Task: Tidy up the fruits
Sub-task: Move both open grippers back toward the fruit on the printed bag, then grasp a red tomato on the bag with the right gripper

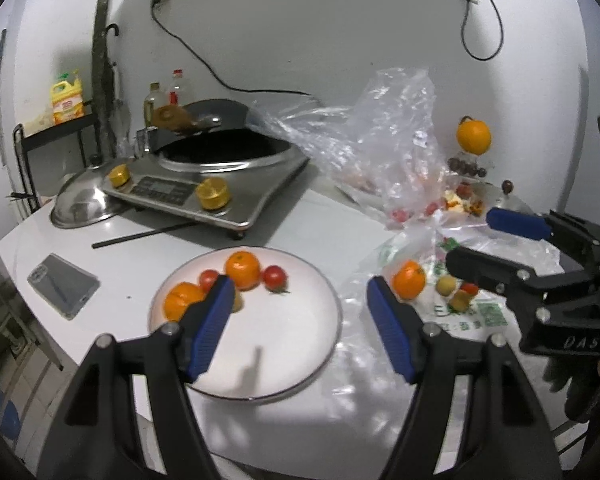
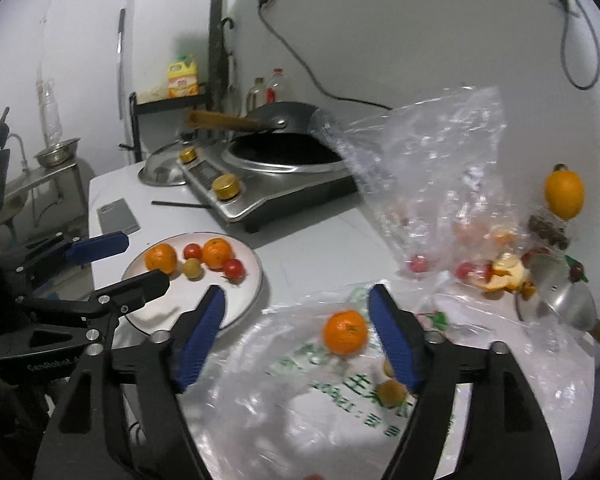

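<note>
A white plate (image 1: 284, 352) (image 2: 244, 292) holds two oranges (image 1: 242, 269), two red tomatoes (image 1: 275, 277) and a small yellow-green fruit (image 2: 192, 269). My left gripper (image 1: 300, 308) is open and empty above the plate's right half; it also shows in the right wrist view (image 2: 138, 260). A loose orange (image 2: 345, 332) (image 1: 409, 279) lies on a printed plastic bag (image 2: 320, 392). My right gripper (image 2: 296, 328) is open and empty just above that bag, with the orange between its fingers; it also shows in the left wrist view (image 1: 484, 240). Small yellowish fruits (image 2: 392, 392) lie by its right finger.
An induction cooker (image 1: 204, 184) with a wok stands behind the plate. A steel lid (image 1: 84, 204), a chopstick (image 1: 148, 234) and a phone (image 1: 63, 285) lie at left. A crumpled clear bag (image 2: 428, 184) holds tomatoes and peel. An orange (image 2: 564, 194) hangs at right above a steel funnel (image 2: 568, 300).
</note>
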`<state>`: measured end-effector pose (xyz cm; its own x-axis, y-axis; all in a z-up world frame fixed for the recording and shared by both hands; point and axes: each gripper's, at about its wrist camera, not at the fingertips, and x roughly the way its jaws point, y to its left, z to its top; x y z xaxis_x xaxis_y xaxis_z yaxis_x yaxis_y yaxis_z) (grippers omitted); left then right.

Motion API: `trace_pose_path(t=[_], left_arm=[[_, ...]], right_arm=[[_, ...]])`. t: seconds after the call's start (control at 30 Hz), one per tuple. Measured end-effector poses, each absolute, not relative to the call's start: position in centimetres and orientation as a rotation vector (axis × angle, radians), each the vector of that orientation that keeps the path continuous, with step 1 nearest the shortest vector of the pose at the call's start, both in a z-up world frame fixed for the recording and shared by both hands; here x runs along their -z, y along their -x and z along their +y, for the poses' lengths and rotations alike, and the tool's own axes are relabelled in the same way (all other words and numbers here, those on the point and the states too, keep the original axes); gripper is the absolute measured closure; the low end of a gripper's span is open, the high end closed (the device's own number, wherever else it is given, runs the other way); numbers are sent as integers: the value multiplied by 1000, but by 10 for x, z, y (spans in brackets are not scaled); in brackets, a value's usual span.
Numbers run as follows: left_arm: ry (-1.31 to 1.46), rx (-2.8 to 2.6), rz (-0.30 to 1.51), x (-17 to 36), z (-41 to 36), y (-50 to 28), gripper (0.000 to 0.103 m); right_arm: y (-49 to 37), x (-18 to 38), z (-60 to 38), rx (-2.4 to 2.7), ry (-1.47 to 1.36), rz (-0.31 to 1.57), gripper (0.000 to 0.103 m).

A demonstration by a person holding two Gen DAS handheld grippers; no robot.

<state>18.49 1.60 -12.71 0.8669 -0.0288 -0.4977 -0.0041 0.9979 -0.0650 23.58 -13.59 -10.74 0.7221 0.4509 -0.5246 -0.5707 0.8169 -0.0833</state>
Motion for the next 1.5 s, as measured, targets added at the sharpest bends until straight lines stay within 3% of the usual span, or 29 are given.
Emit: trace_pose_path(t=[0.53,1.0,1.5], left_arm=[[14,177,583,126,-57,-202,33],[-31,219,646,141,-104,-232,33],[-24,232,701,162,-115,-252,33]], right_arm=[[-247,107,-208,-456,156,560,21],[-279,135,-249,-453,124,686,58],[-314,174,-240,-519,162,815,71]])
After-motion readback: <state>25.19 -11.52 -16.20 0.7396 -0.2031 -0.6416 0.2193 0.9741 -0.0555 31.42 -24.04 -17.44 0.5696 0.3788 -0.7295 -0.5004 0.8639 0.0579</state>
